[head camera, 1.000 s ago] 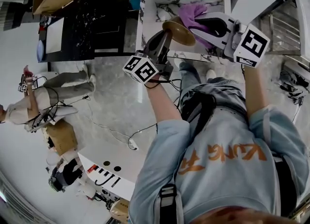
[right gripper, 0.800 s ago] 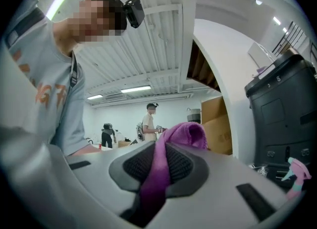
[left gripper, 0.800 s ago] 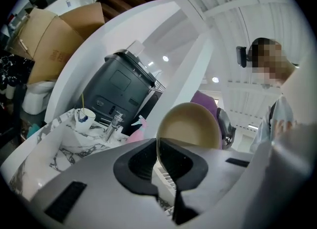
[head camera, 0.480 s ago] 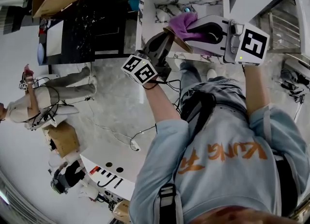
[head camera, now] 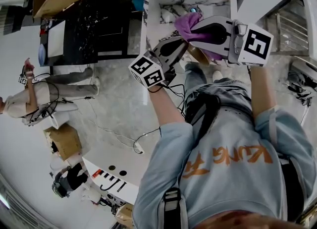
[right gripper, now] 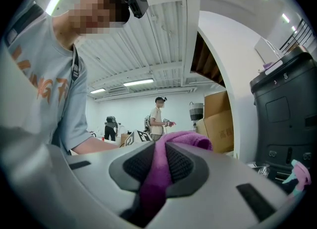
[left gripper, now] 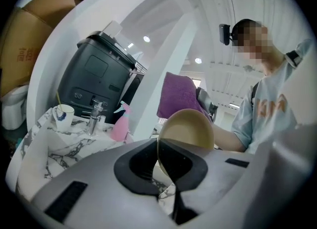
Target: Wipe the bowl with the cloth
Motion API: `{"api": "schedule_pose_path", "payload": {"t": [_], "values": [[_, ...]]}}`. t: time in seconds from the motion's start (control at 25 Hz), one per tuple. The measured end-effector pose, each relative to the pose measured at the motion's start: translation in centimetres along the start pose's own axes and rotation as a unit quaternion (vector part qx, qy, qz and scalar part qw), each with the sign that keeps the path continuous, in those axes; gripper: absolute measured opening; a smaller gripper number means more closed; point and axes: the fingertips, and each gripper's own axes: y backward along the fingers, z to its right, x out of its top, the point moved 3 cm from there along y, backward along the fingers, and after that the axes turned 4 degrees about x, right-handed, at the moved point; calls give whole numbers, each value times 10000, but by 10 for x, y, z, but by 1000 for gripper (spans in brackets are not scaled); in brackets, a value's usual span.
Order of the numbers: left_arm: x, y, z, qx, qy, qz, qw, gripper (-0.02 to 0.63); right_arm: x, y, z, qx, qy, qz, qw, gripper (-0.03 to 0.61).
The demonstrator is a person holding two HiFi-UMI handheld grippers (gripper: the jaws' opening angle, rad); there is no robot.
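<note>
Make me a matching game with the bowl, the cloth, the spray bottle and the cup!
Things:
1. bowl
2. cloth
3. spray bottle
4. cup

Descriptions:
A. pink, on the marble counter
B. tan, gripped by the left gripper
C. white, on the marble counter
D. purple, gripped by the right gripper

Pairs: 1-B, 2-D, 3-A, 4-C.

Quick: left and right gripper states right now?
Left gripper: shut on the bowl, gripping its rim.
Right gripper: shut on the purple cloth.
</note>
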Motion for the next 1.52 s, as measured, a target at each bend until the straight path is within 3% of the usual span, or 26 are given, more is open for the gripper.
{"api": "schedule_pose_path", "payload": {"t": [0.28,0.68,1.2,1.52], "values": [[-1,-9,25,-836,-212,-244,9960,31,-2,-6,-2,271,-369,106,9989,75],[3,-7,52,-1792,-278,-73,9834,31,-5,-2,1,545,-898,512,9932,75],[29,10,65,-2279,-221,881,9695,31,-11,0,2,473,-1071,707,9906,75],[55,34,62,-2329,-61,2014,9514,31,-13,-10,0,563,-1173,851,9878,75]]}}
